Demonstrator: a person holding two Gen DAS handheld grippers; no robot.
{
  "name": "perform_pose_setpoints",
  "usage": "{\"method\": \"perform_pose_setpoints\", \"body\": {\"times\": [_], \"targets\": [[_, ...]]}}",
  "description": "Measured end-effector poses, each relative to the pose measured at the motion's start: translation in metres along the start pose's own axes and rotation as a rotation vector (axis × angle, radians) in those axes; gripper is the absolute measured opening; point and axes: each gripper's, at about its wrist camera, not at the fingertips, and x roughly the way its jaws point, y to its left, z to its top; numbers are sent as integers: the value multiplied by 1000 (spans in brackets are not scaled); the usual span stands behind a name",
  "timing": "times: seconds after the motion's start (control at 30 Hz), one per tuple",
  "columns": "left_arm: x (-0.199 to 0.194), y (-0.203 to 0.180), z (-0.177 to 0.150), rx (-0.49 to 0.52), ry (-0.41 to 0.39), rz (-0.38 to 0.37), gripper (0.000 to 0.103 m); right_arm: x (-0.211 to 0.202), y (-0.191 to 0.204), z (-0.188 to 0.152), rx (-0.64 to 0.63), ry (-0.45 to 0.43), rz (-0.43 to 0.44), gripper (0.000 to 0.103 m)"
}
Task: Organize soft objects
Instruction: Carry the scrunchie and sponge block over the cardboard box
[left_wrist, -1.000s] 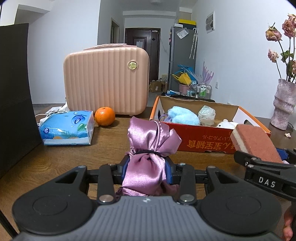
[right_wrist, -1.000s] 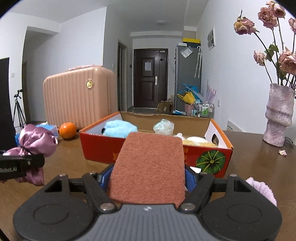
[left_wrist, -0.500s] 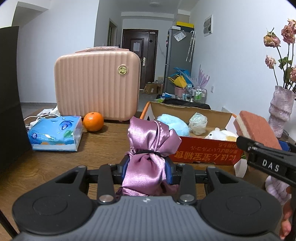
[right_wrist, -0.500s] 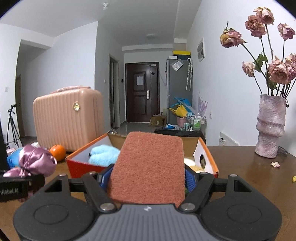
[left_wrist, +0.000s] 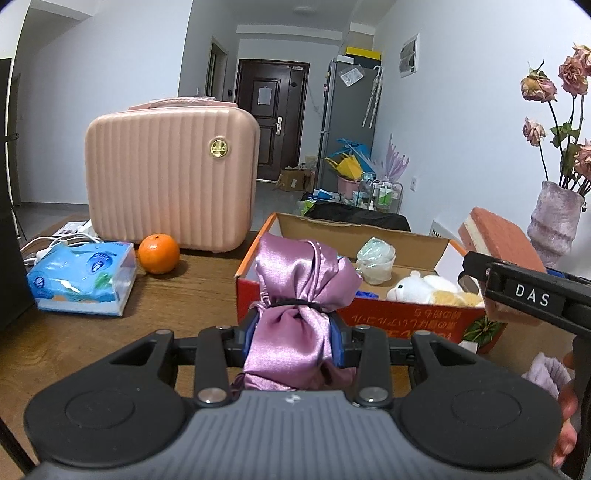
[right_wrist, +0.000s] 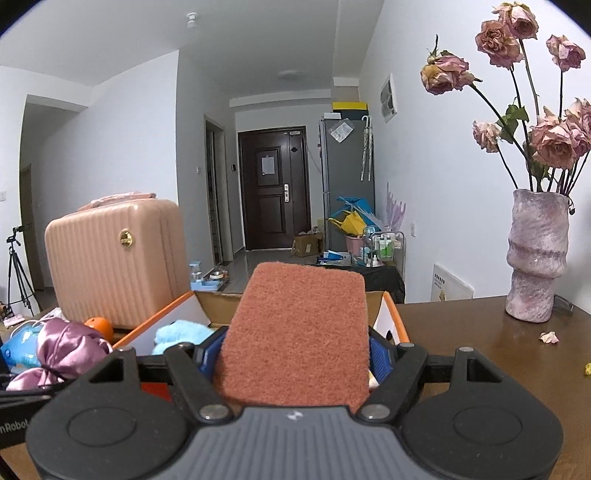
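your left gripper (left_wrist: 295, 332) tilts slightly down, clamped on the satin pouch (left_wrist: 301, 306). your right gripper (right_wrist: 295, 354), nearly level, grips the sponge (right_wrist: 299, 332) over the box (right_wrist: 395, 321).

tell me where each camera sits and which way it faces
Left wrist: sits on the left claw, looking forward across the table at the box; shows its own fingers shut on the satin pouch, plus the right claw and a hand at the right edge.
Right wrist: sits on the right claw, facing the door; its fingers grip the sponge.
Shared: box, pouch, sponge, suitcase, orange, vase.
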Motion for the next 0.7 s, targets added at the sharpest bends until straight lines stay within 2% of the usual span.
{"method": "perform_pose_setpoints", "body": {"times": [0.7], "targets": [[59, -38, 25, 13, -3, -50, 38, 54, -22, 37, -38, 45, -32, 74]]}}
